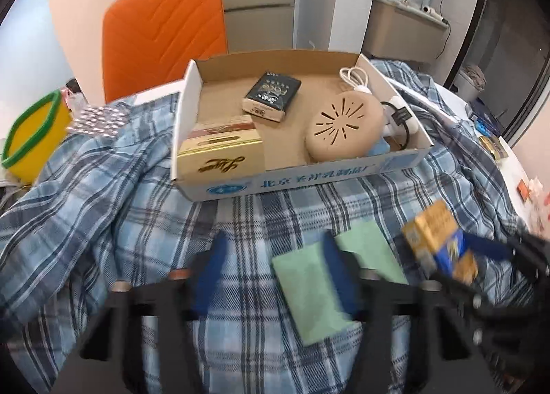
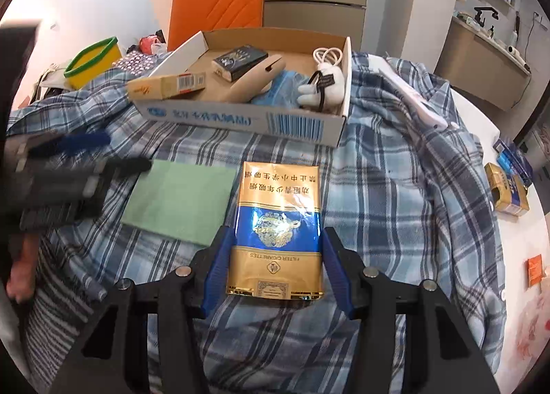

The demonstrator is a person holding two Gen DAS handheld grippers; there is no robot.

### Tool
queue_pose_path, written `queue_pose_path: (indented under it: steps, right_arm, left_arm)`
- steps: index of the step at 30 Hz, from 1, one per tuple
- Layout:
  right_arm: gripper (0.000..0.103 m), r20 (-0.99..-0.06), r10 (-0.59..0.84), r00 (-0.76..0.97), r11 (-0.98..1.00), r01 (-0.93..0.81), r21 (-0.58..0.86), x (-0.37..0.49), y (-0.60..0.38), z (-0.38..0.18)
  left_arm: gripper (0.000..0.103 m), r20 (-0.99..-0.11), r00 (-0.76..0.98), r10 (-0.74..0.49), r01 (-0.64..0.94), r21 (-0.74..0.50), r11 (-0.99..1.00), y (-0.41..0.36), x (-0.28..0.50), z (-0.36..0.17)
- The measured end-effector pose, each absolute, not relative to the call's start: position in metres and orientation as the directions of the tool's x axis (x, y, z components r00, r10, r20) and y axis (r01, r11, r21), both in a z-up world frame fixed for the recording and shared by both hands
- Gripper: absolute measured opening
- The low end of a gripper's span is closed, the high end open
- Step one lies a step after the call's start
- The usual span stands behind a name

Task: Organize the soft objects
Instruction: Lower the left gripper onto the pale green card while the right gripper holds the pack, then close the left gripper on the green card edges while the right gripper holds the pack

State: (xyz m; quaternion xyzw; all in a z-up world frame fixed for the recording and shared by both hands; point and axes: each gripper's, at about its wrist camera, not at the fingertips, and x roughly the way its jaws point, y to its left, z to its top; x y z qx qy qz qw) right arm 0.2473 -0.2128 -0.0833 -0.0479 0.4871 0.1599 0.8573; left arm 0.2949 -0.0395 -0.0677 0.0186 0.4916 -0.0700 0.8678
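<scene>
2 near wrist views toward cardboard box (image 1: 309, 181)

Cardboard box (image 2: 261, 122) blocks ahead — open plaid cloth (image 2: 395, 194) rightward.

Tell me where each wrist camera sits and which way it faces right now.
Left wrist: on the left gripper, open, facing the shallow cardboard box across the blue plaid cloth; its blue fingers straddle the green square cloth.
Right wrist: on the right gripper, facing the same box; the gold-and-blue cigarette pack lies between its fingers.
Shared: box, green cloth, orange chair.
</scene>
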Motion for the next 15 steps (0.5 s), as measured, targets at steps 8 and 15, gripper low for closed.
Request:
queue_pose_path:
  steps: [8, 15]
  right_arm:
    - [0.052, -0.859, 0.249, 0.447, 0.939, -0.328, 0.102, 0.248, -0.213, -0.086]
    - [0.052, -0.864, 0.233, 0.446, 0.940, -0.329, 0.083, 0.247, -0.212, -0.087]
  left_arm:
    - [0.027, -0.893, 0.420, -0.163, 0.143, -0.112, 0.983, -0.044, 0.322, -0.085]
    - [0.022, -0.913, 0.367, -0.178, 0.149, -0.132, 0.980, -0.044, 0.310, -0.093]
